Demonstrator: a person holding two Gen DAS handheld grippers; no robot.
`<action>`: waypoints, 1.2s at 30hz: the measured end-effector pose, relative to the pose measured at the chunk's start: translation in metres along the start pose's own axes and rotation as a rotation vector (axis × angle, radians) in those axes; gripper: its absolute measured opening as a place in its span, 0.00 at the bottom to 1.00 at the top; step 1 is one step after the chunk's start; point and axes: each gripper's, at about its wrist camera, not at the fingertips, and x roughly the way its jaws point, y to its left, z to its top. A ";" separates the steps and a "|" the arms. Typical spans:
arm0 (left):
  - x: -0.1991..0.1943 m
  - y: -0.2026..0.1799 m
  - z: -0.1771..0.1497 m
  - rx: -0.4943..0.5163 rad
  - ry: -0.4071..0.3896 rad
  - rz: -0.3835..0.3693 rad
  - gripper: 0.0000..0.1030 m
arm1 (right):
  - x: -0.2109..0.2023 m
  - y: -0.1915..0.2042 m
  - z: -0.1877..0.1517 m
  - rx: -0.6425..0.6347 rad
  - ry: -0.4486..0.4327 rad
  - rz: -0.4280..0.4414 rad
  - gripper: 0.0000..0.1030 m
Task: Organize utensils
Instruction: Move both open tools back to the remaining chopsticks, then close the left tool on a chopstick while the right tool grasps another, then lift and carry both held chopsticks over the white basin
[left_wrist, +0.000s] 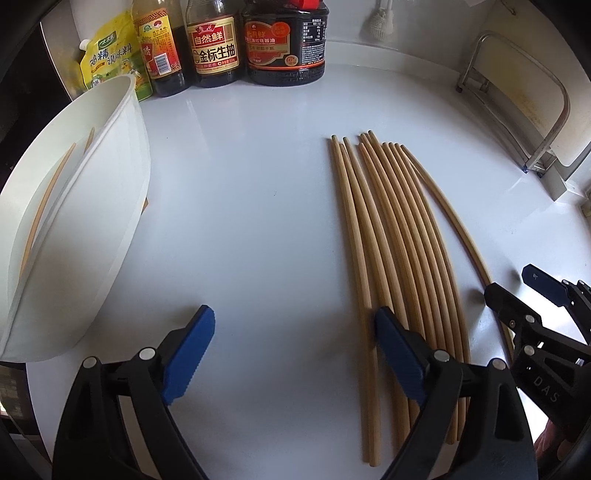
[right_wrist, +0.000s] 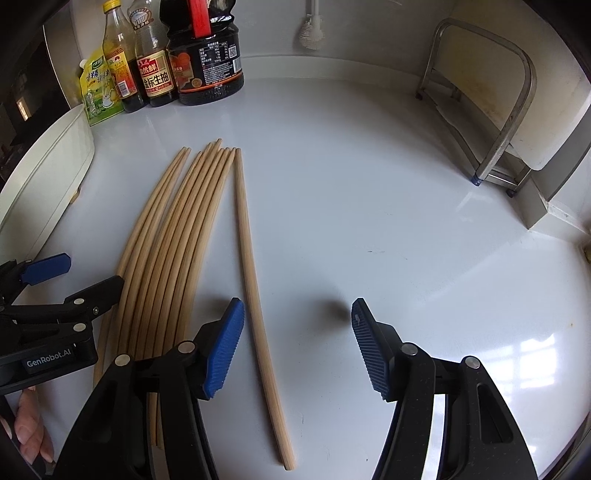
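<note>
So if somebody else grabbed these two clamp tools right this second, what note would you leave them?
Left gripper: open, holding nothing, low over the near end of the chopsticks.
Right gripper: open, holding nothing, beside the single chopstick that lies apart on the right of the bundle.
Chopsticks: most still lie side by side on the white counter.
White holder, at the left: at least two chopsticks already inside.
Done: the first few put away.
Left: pick up the rest, probably starting with the loose one, and move them into the holder.

Left hand-held gripper (left_wrist: 295, 332) and right hand-held gripper (right_wrist: 297, 341) both gape wide.
</note>
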 end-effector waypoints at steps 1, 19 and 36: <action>0.000 -0.001 0.001 0.002 -0.001 0.000 0.84 | 0.000 0.001 0.000 -0.004 -0.008 0.001 0.57; -0.011 -0.020 0.007 0.083 -0.003 -0.069 0.07 | -0.002 0.014 0.008 -0.056 0.001 0.102 0.06; -0.105 0.050 0.051 0.017 -0.140 -0.125 0.07 | -0.083 0.048 0.055 0.049 -0.104 0.195 0.06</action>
